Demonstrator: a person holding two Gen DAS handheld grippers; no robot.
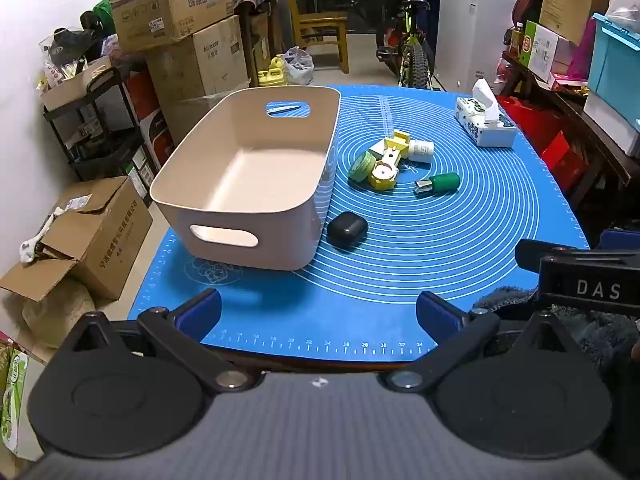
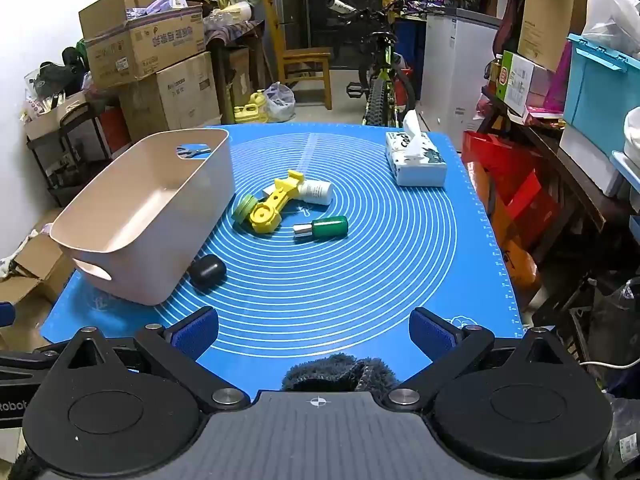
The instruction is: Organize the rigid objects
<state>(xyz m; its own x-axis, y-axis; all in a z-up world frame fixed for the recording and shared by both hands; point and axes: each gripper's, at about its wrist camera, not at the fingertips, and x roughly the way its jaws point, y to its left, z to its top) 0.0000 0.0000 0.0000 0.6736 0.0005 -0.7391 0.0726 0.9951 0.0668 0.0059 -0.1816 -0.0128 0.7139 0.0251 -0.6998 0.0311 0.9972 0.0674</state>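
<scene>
An empty beige bin (image 1: 248,176) (image 2: 148,216) stands on the left of the blue mat (image 1: 400,280) (image 2: 360,280). A black case (image 1: 347,230) (image 2: 207,271) lies beside its near right corner. Further back lie a green round lid (image 1: 362,166) (image 2: 244,208), a yellow plastic part (image 1: 388,164) (image 2: 274,206), a white bottle (image 1: 420,150) (image 2: 318,192) and a green-capped piece (image 1: 438,184) (image 2: 322,228). My left gripper (image 1: 318,312) and right gripper (image 2: 314,332) are open and empty over the mat's near edge.
A tissue pack (image 1: 482,122) (image 2: 416,158) sits at the mat's back right. A dark fuzzy cloth (image 2: 340,372) lies at the near edge. Cardboard boxes (image 1: 176,4), a chair, a bicycle (image 2: 384,80) and shelves surround the table.
</scene>
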